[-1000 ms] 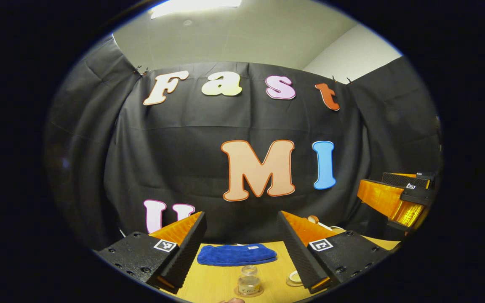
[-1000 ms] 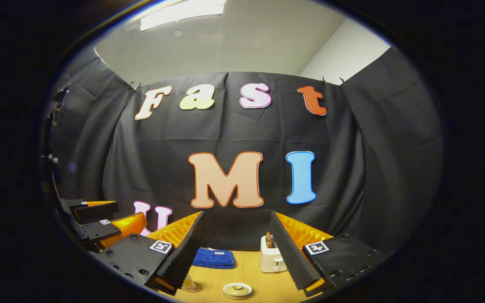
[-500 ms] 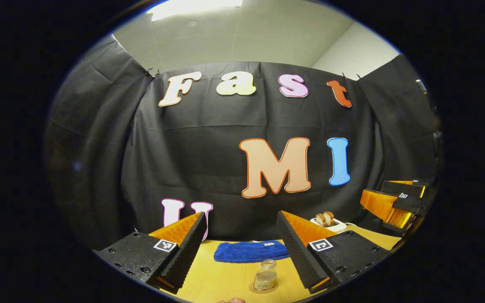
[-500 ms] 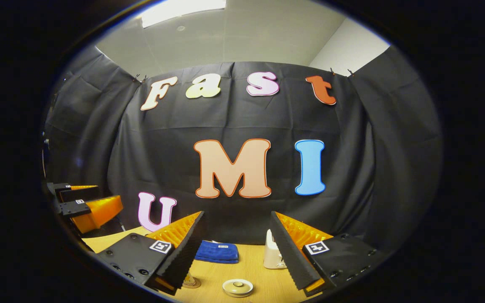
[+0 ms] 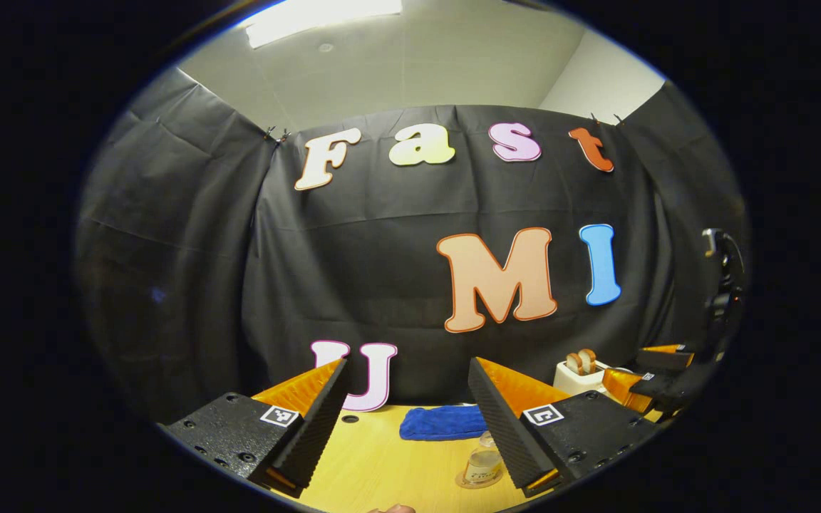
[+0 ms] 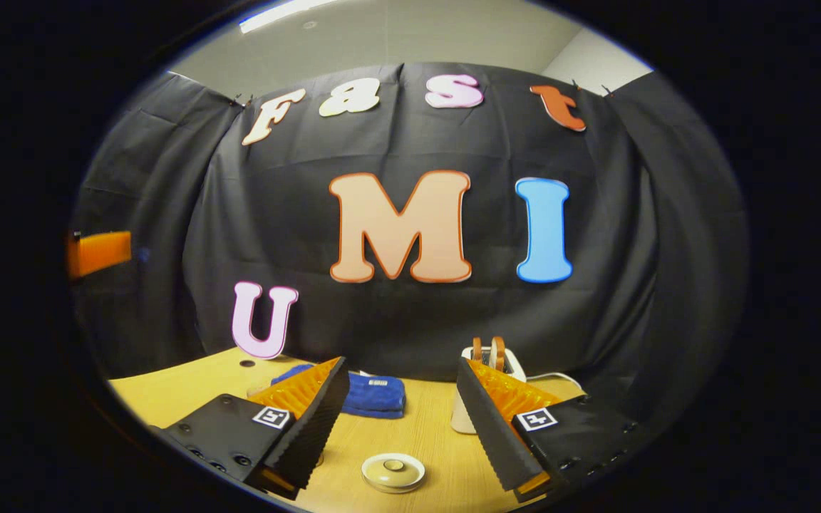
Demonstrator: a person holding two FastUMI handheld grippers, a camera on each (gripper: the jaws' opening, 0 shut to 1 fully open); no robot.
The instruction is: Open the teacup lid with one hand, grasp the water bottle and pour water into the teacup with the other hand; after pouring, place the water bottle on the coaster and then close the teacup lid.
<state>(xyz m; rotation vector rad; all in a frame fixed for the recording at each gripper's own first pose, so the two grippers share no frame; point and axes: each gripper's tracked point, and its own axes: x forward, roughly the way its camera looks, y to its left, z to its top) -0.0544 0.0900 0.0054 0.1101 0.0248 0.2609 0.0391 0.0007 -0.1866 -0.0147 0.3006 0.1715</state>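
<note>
Overall, one bottle (image 5: 484, 464), one lid (image 6: 393, 472), two claws.

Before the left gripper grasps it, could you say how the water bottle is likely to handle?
The bottle looks clear, small and partly filled, so probably light. Its smooth round wall may slip. It stands upright on a coaster, so a sideways push might tip it.

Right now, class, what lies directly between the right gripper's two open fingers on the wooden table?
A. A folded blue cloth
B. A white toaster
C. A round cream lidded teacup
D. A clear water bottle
C: in the right gripper view the round cream lidded teacup sits on the wooden table, centred ahead of the open right gripper.
</note>
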